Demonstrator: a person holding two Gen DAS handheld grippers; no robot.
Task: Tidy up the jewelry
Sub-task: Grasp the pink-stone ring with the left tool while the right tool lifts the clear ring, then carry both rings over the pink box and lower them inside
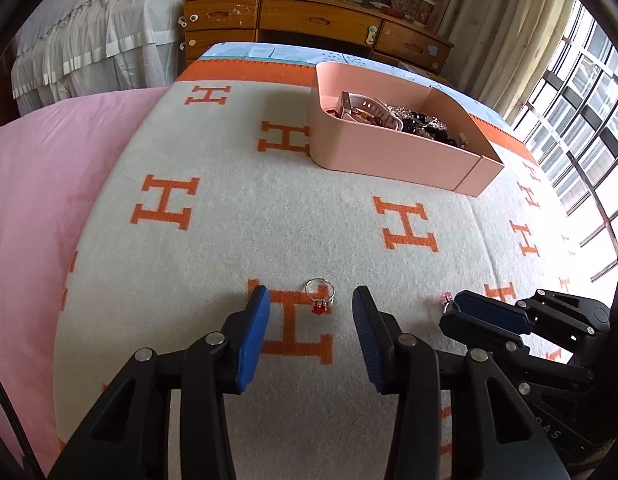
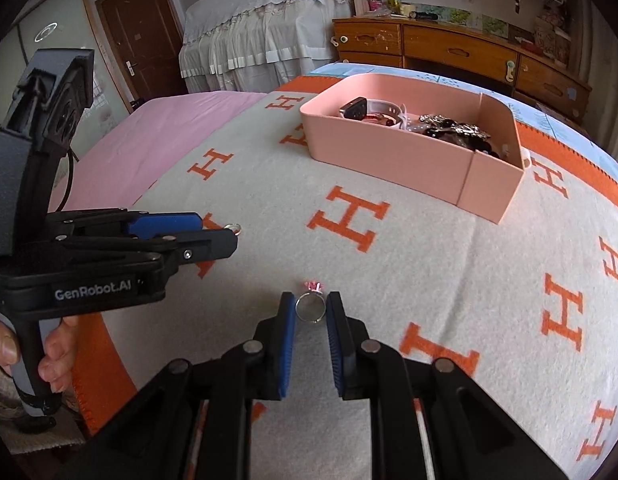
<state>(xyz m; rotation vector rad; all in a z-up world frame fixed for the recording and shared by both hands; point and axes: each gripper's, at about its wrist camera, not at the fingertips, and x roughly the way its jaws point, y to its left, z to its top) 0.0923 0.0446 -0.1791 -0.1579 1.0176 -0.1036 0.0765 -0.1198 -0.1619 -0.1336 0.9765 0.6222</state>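
Working over a bed [image 1: 49,184] spread with a grey blanket [image 1: 269,208] patterned in orange H's. Holds the left gripper [image 1: 311,292] low at the near edge of the blanket, angled downward, jaws spread. Between those jaws and just past their tips, flat on the blanket on an orange H: a red-stoned ring [image 1: 320,300], silver band towards the far side, stone towards the near side, touched by neither blue pad. From the right wrist view, the same left gripper [image 2: 225,230] seen side-on at the left, with the silver band [image 2: 234,229] at its tip and the left hand [image 2: 13,344] wrapped round the handle.

Holds the right gripper [image 2: 310,298] just to the right of it, also tilted down, jaws drawn close and pinching a pink-stoned ring [image 2: 309,306] by the sides of its band, stone pointing to the far side. From the left wrist view, the right gripper [image 1: 455,306] at the right with the pink stone showing at its tip. Cannot tell whether this ring rests on the blanket or sits clear of it.

Farther back and to the right, well apart from both rings: a pink box [image 2: 389,160] standing on the blanket, loaded with a watch [image 2: 355,109] and a dark tangle of beads and sparkly pieces. Beyond the bed, a wooden dresser [image 2: 461,52].
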